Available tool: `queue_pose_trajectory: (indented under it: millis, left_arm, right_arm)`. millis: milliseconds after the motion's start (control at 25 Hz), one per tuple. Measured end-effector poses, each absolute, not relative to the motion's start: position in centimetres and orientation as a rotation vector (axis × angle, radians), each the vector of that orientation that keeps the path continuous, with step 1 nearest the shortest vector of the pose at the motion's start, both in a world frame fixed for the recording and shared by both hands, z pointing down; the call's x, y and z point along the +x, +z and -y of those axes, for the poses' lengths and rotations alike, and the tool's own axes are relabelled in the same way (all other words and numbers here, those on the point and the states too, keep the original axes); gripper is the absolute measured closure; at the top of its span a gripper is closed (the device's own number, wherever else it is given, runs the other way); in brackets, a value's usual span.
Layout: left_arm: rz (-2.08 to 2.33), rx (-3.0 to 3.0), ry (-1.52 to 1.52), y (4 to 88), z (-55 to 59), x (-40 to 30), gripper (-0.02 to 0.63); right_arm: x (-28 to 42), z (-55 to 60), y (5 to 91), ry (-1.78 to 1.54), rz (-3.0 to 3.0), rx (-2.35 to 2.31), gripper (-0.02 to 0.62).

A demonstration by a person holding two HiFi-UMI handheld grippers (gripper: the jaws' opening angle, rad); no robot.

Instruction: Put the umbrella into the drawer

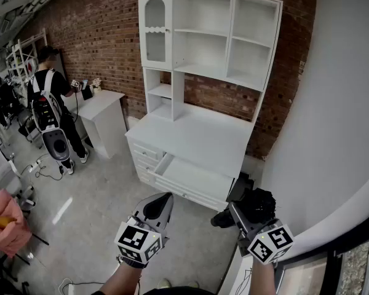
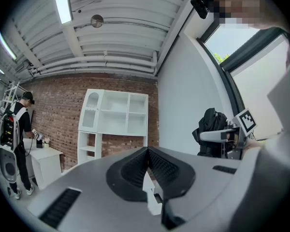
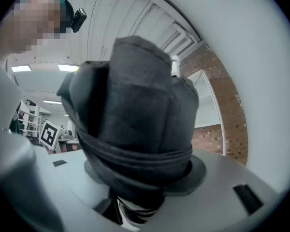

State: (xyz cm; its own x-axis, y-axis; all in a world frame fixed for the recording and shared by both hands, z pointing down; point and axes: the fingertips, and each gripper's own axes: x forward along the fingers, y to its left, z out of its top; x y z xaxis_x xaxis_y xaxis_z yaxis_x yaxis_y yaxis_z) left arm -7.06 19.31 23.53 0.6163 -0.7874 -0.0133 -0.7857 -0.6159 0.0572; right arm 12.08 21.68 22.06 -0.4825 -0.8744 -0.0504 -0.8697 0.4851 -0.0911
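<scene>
Brick wall (image 1: 98, 35) backs a white cabinet (image 1: 197, 134) whose drawer (image 1: 194, 177) stands pulled open at about 12 o'clock from the person's hands. At 5 o'clock of the drawer, the right gripper (image 1: 237, 217) is clamped on the folded black umbrella (image 1: 257, 203), which fills its own view (image 3: 135, 129). The left gripper (image 1: 162, 199), at 7 o'clock of the drawer, has its jaws together with nothing between them. Another person (image 1: 52, 97) stands at 10 o'clock beside a small white surface (image 1: 104, 100).

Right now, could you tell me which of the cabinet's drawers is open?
The wide top drawer, right of the small shut drawers: it alone is pulled out, its white inside showing.
</scene>
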Motion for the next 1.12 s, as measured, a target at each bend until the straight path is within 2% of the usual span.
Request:
queue_pose_trajectory:
  millis: [1120]
  left_arm:
    - [1.407, 2.745, -0.049, 23.6, -21.0, -5.3, 0.600]
  right_arm:
    - [15.2, -22.4, 23.0, -0.216, -2.585, -1.470, 0.367]
